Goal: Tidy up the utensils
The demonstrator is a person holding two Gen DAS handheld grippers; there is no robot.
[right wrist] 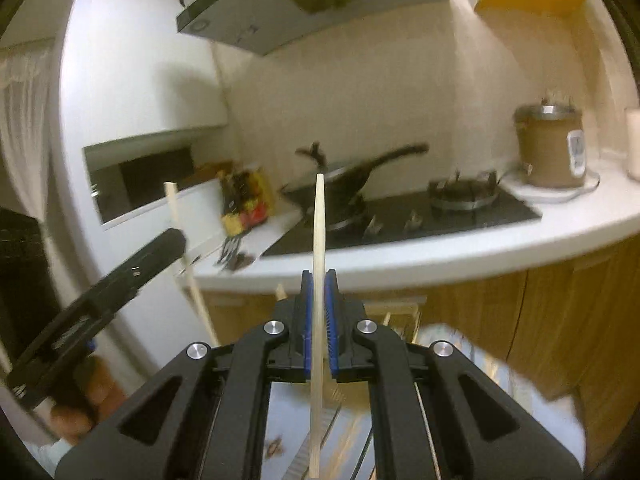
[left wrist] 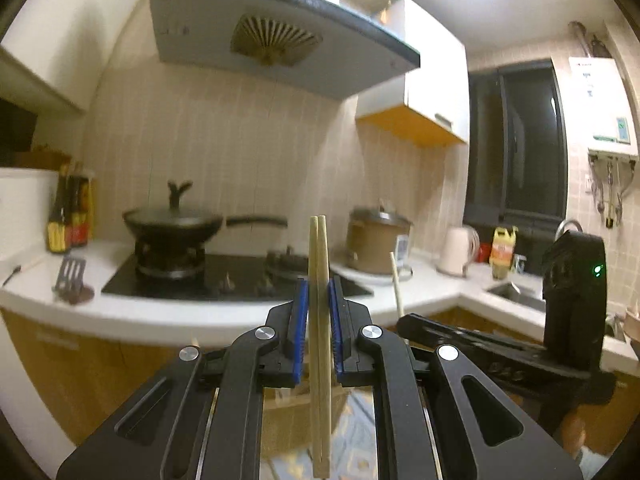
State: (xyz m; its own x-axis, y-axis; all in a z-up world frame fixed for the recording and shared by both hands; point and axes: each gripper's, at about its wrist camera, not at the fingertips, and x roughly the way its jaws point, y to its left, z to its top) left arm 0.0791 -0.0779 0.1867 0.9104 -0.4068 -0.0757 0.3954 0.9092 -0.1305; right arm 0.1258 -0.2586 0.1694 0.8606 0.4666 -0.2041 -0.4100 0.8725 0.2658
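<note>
My left gripper (left wrist: 318,292) is shut on a pair of pale wooden chopsticks (left wrist: 319,256) that stand upright between its blue pads, tips above the jaws and ends hanging below. The right gripper (right wrist: 319,284) is shut on a single wooden chopstick (right wrist: 319,224), also upright. Each gripper shows in the other's view: the right one (left wrist: 408,322) with its chopstick (left wrist: 396,284) at the right, the left one (right wrist: 176,240) with its chopsticks (right wrist: 176,212) at the left, a hand (right wrist: 80,404) on its handle. Both are raised in front of the stove counter.
A white counter (left wrist: 200,312) carries a black hob (left wrist: 224,276) with a lidded wok (left wrist: 172,220), sauce bottles (left wrist: 70,216), a spatula (left wrist: 72,276), a brown cooker (left wrist: 378,240), a kettle (left wrist: 456,250) and a sink (left wrist: 516,292). A range hood (left wrist: 272,36) hangs overhead. A wooden tray (right wrist: 400,312) lies below.
</note>
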